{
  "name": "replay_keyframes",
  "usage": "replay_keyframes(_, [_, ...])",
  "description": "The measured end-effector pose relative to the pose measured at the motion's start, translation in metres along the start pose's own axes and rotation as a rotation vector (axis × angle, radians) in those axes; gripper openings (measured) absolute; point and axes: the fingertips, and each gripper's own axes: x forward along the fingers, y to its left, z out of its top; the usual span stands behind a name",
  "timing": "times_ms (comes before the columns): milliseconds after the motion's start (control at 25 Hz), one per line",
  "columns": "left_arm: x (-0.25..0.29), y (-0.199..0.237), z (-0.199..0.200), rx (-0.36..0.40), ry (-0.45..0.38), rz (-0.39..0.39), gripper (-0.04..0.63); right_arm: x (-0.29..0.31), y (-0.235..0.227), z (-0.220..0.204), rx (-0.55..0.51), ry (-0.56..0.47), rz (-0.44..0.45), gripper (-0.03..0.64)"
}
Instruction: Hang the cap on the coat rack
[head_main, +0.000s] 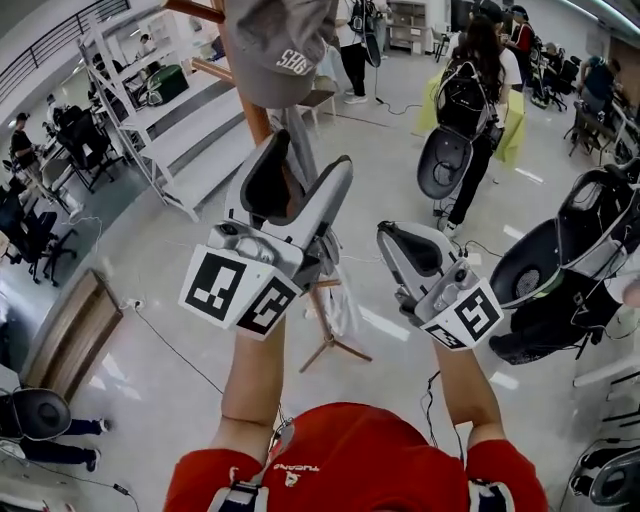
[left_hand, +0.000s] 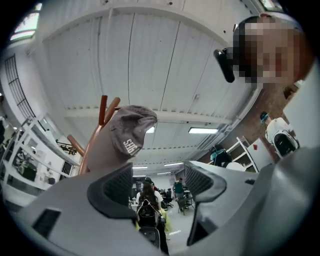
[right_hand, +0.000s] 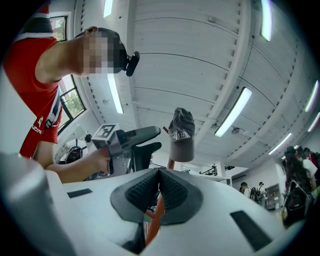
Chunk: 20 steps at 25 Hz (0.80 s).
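A grey cap (head_main: 275, 50) with white lettering hangs on the top of the wooden coat rack (head_main: 256, 118). My left gripper (head_main: 305, 160) stands open just below the cap, with nothing between its jaws. In the left gripper view the cap (left_hand: 127, 132) sits above and left of the open jaws, on the rack's pegs (left_hand: 102, 112). My right gripper (head_main: 392, 240) is shut and empty, to the right of the rack and lower. The right gripper view shows the cap (right_hand: 181, 135) ahead, the left gripper (right_hand: 132, 142) beside it, and the rack's pole (right_hand: 156, 220) behind the closed jaws.
The rack's feet (head_main: 335, 345) stand on a glossy floor. White shelving (head_main: 150, 120) is at the back left, and a wooden panel (head_main: 70, 330) lies at the left. A person with a backpack (head_main: 470, 90) stands at the back right. Black seat shells (head_main: 560, 250) crowd the right.
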Motion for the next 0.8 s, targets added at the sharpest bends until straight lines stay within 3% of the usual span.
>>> replay_keyframes(80, [-0.009, -0.003, -0.013, -0.028, 0.012, -0.028, 0.275, 0.000, 0.000, 0.003, 0.003, 0.003, -0.011, 0.023])
replay_keyframes(160, [-0.016, -0.007, -0.027, -0.045, 0.022, -0.062, 0.169, 0.000, 0.000, 0.005, 0.004, -0.002, -0.019, 0.023])
replay_keyframes(320, [-0.033, 0.011, -0.060, -0.109, 0.050, -0.091, 0.064, 0.015, 0.005, -0.006, 0.011, -0.003, -0.043, 0.023])
replay_keyframes(480, [-0.041, 0.028, -0.079, -0.166, 0.066, -0.111, 0.020, 0.030, 0.005, -0.017, 0.015, 0.017, -0.078, 0.023])
replay_keyframes(800, [-0.049, -0.005, -0.108, -0.168, 0.076, -0.261, 0.009, 0.013, 0.005, -0.027, 0.009, 0.054, -0.150, 0.023])
